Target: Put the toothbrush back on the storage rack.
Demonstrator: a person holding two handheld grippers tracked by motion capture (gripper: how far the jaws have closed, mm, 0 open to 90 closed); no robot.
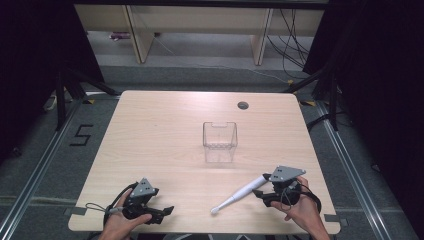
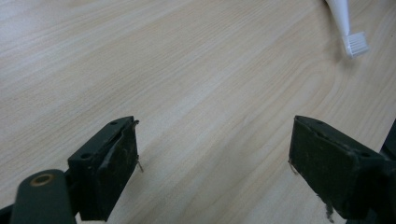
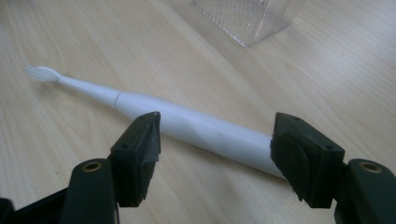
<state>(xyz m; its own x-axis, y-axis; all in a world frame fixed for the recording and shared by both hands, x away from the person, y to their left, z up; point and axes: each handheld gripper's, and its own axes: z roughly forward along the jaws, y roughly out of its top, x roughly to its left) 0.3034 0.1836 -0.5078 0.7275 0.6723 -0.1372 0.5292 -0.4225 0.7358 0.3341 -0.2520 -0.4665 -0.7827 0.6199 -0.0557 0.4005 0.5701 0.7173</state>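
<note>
A white electric toothbrush (image 1: 239, 193) lies flat on the wooden table (image 1: 160, 130) near the front right, its bristle head toward the front left. My right gripper (image 1: 263, 186) sits at the thick handle end. In the right gripper view its jaws (image 3: 215, 149) stand apart with the toothbrush (image 3: 210, 133) lying across just beyond them; the pads do not press on it. My left gripper (image 1: 160, 202) rests at the front left, open with nothing in it. In the left gripper view its jaws (image 2: 215, 154) frame bare wood, with the toothbrush head (image 2: 357, 43) at the top right.
A clear plastic container (image 1: 219, 141) stands upright at the table's middle, and its base corner (image 3: 247, 18) is at the top of the right gripper view. A cable hole (image 1: 243, 105) is at the far side. Bare tabletop separates the two grippers.
</note>
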